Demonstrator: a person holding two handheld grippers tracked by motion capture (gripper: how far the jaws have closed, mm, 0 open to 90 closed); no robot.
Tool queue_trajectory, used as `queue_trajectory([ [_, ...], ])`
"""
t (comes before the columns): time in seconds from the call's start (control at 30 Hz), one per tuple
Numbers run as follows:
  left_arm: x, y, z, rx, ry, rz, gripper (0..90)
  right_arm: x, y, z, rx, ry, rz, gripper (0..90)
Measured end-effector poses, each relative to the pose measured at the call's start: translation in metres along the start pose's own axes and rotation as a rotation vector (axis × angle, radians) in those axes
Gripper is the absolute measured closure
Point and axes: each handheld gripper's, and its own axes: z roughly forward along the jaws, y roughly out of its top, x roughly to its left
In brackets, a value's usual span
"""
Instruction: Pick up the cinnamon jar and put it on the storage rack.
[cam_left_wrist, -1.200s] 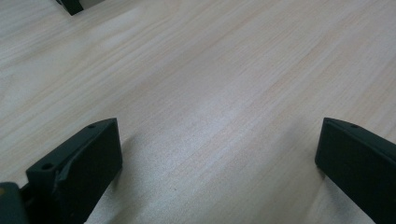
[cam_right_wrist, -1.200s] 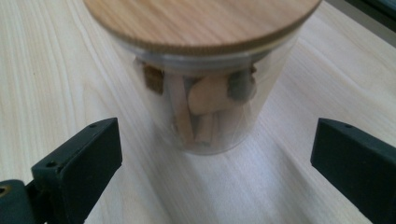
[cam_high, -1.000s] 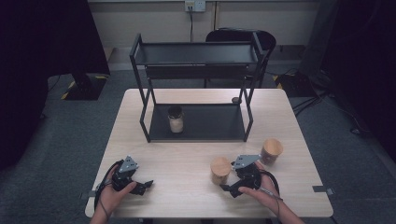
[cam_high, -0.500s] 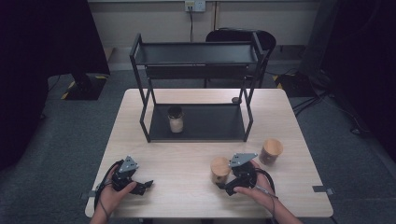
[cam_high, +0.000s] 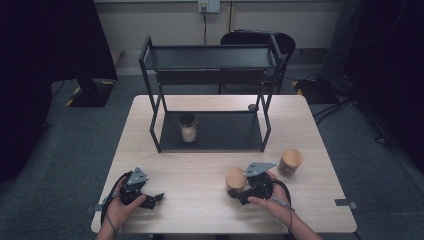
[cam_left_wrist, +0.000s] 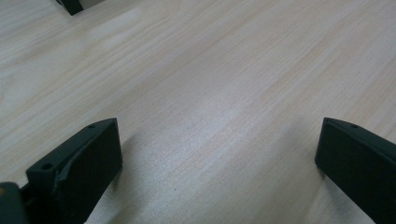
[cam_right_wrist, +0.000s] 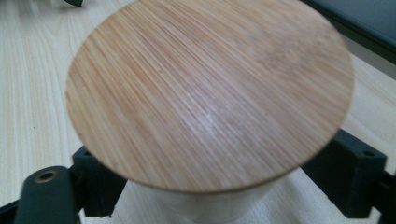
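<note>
A pale wooden desk (cam_high: 210, 165) is set with a black rack (cam_high: 210, 90). Near the front edge, a bamboo-lidded jar (cam_high: 235, 180) is clasped by the right tool (cam_high: 239, 194), whose jaws have just been closing on it. The left tool (cam_high: 156, 199) is held wide open, empty.

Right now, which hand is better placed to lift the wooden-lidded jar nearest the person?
Right. The right gripper jaws have just been closing around the jar; the left gripper rests apart, open over bare table.
</note>
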Motion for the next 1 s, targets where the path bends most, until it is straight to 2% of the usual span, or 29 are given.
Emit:
queue_trajectory([
  [0.3, 0.0, 0.0, 0.0, 0.0, 0.0, 0.001, 0.2, 0.0002, 0.0022, 0.0036, -0.022, -0.005, -0.006, 23.1],
  [0.5, 0.0001, 0.0, -0.0001, 0.0, 0.0, 0.001, 0.2, 0.0016, 0.0035, 0.0036, -0.024, -0.025, -0.038, 24.5],
  [0.7, 0.0001, 0.0, -0.0001, 0.001, 0.0, 0.001, 0.2, 0.003, 0.0059, 0.0031, -0.012, -0.034, -0.067, 25.0],
  [1.0, 0.0001, 0.0, -0.0001, 0.0, 0.0, 0.001, 0.2, 0.0024, 0.0085, 0.0034, 0.0, -0.033, -0.07, 25.0],
])
